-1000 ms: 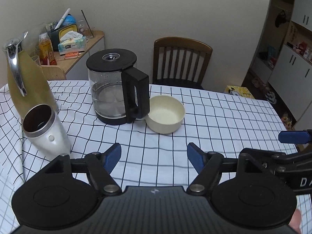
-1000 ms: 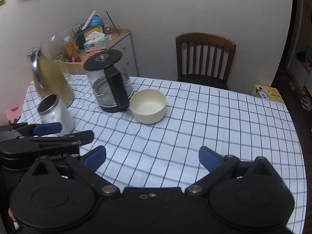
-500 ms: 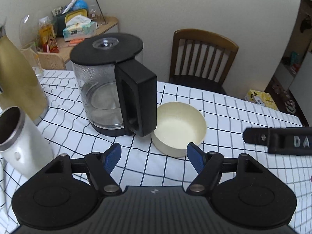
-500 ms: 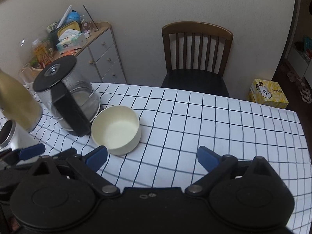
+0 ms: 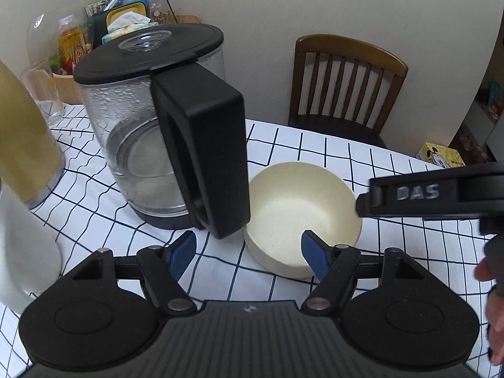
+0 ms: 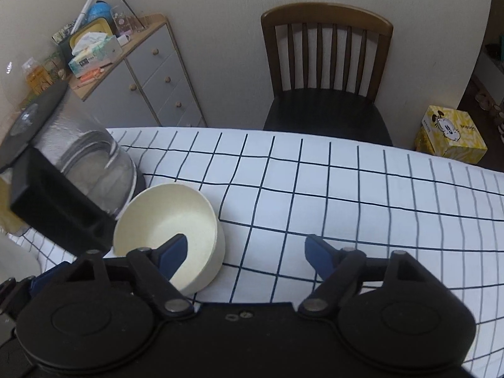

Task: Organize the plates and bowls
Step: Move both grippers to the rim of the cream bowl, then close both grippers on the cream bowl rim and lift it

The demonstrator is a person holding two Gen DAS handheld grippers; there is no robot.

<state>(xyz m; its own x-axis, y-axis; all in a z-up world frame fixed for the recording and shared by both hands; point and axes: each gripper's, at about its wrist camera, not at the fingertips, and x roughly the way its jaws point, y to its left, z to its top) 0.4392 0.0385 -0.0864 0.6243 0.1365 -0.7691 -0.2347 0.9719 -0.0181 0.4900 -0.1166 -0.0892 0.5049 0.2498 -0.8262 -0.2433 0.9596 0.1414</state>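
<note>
A cream bowl (image 5: 299, 208) sits upright and empty on the checked tablecloth, touching the handle of a glass kettle (image 5: 151, 119). My left gripper (image 5: 249, 253) is open just in front of the bowl, its right fingertip over the near rim. My right gripper (image 6: 245, 252) is open, its left fingertip over the inside of the bowl (image 6: 170, 214), the rim between its fingers. The right gripper's body also shows at the right of the left wrist view (image 5: 441, 192).
A gold jug (image 5: 22, 138) and a white cup (image 5: 19, 252) stand left of the kettle. A wooden chair (image 6: 324, 72) stands behind the table, a cluttered side cabinet (image 6: 132, 72) at the back left, a yellow box (image 6: 450, 135) on the floor.
Both grippers have moved forward and closer to the bowl and kettle. The right gripper's left finger now hangs over the bowl. Both stay open.
</note>
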